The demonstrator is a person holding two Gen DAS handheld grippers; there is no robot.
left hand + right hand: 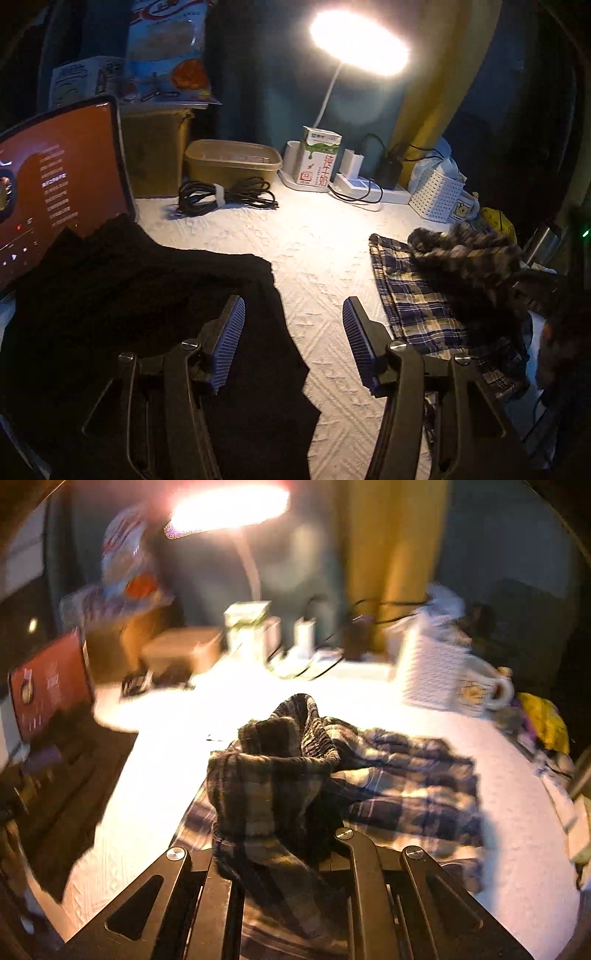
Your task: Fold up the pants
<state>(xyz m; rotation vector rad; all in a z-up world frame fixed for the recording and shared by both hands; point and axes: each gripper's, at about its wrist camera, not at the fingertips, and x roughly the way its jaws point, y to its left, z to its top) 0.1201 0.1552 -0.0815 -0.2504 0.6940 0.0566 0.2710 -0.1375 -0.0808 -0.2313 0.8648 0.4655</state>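
Observation:
The plaid pants [432,295] lie crumpled on the white textured tabletop [321,258], to the right in the left wrist view. My left gripper [293,343] is open and empty above the bare tabletop, between a black garment [147,314] on its left and the pants on its right. In the blurred right wrist view my right gripper [280,853] is shut on a bunched fold of the plaid pants [273,786] and holds it lifted; the remaining fabric trails over the tabletop behind. Its fingertips are hidden by the fabric.
A lit desk lamp [358,40], a milk carton [319,158], a plastic container [232,158], coiled black cables [225,195], a power strip [369,186] and a white basket [436,197] line the back. A tablet [48,184] stands at left. A mug [484,690] sits at right.

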